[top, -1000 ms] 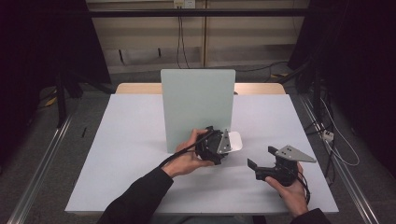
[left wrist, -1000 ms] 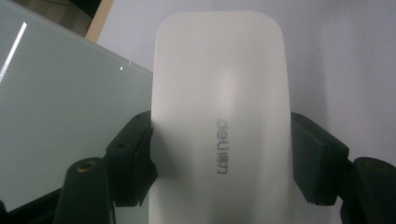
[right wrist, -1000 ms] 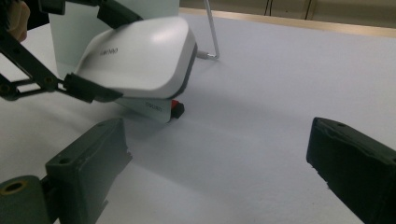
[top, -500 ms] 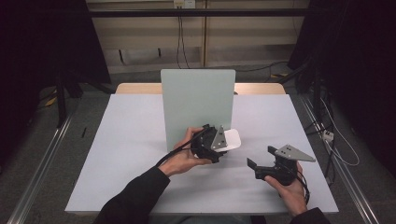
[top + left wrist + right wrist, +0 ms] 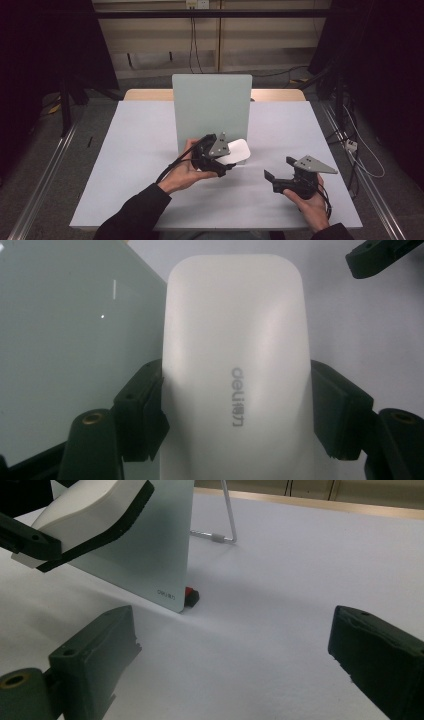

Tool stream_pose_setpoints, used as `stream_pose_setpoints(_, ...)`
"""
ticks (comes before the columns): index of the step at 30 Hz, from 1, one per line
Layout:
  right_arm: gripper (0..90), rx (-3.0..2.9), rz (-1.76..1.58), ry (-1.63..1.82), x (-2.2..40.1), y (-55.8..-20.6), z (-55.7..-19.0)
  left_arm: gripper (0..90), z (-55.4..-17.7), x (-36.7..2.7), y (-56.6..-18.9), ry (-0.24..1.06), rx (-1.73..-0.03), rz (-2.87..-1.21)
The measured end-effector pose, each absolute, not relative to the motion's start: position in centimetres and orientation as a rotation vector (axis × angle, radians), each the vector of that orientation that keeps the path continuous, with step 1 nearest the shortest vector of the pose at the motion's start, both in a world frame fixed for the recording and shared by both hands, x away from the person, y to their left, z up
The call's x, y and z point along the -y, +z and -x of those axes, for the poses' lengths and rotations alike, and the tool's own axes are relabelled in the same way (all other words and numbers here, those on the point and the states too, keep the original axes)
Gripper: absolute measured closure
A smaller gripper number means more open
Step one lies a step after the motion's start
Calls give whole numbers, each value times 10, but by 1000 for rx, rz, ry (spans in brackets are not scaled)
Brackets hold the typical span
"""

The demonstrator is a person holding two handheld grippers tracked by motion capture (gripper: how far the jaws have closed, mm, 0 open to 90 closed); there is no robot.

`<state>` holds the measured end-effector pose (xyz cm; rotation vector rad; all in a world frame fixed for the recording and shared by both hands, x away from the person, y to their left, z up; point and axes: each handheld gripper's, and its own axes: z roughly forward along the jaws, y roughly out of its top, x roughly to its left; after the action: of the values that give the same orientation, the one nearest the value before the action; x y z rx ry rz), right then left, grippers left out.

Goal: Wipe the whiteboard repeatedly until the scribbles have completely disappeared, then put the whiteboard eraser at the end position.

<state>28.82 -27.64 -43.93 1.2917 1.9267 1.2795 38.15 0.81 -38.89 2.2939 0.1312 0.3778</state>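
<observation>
The left tongs (image 5: 231, 161) are closed on a white eraser block (image 5: 237, 151), a rounded white piece with a dark underside, and hold it lifted just in front of the lower right part of the pale green board (image 5: 211, 112) that stands upright near the middle of the worktop (image 5: 135, 150). In the left gripper view the two black jaws press against the block's long sides at about its mid-length, so its long axis runs straight out along the tongs, away from the hand and toward the right side of the worktop; the printed brand name reads along that same axis. Whether the block touches the board's face I cannot tell: in the high view it overlaps the board's lower right corner, while the right gripper view shows it raised off the worktop and close to the face. The right tongs (image 5: 280, 173) rest low over the worktop, well to the right and nearer the person, with the jaws spread wide and nothing between them. They point toward the board, whose wire stand (image 5: 227, 517) and small red foot (image 5: 190, 596) appear in the right gripper view. The left hand (image 5: 182, 170) is plainly the nearer one to the board, and any coming move, I judge, turns on the block's flat side facing that surface.
</observation>
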Motion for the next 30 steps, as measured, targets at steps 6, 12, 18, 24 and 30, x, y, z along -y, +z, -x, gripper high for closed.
stream_pose_setpoints(6, 49, -1927, -1293, 1290, 276, -440, -290, 311, -384, -19, -383, 354, -178, -2274)
stream_pose_setpoints(12, 49, -1938, -1284, 1288, 272, -440, -295, 311, -385, -33, -378, 282, -204, -2264)
stream_pose_setpoints(18, 48, -1922, -1300, 1291, 276, -440, -293, 311, -384, -45, -381, 235, -247, -2286)
stream_pose_setpoints(24, 48, -1936, -1286, 1285, 274, -439, -291, 311, -382, -54, -385, 223, -265, -2310)
stream_pose_setpoints(30, 48, -1928, -1290, 1287, 276, -440, -290, 311, -378, -56, -389, 181, -271, -2362)
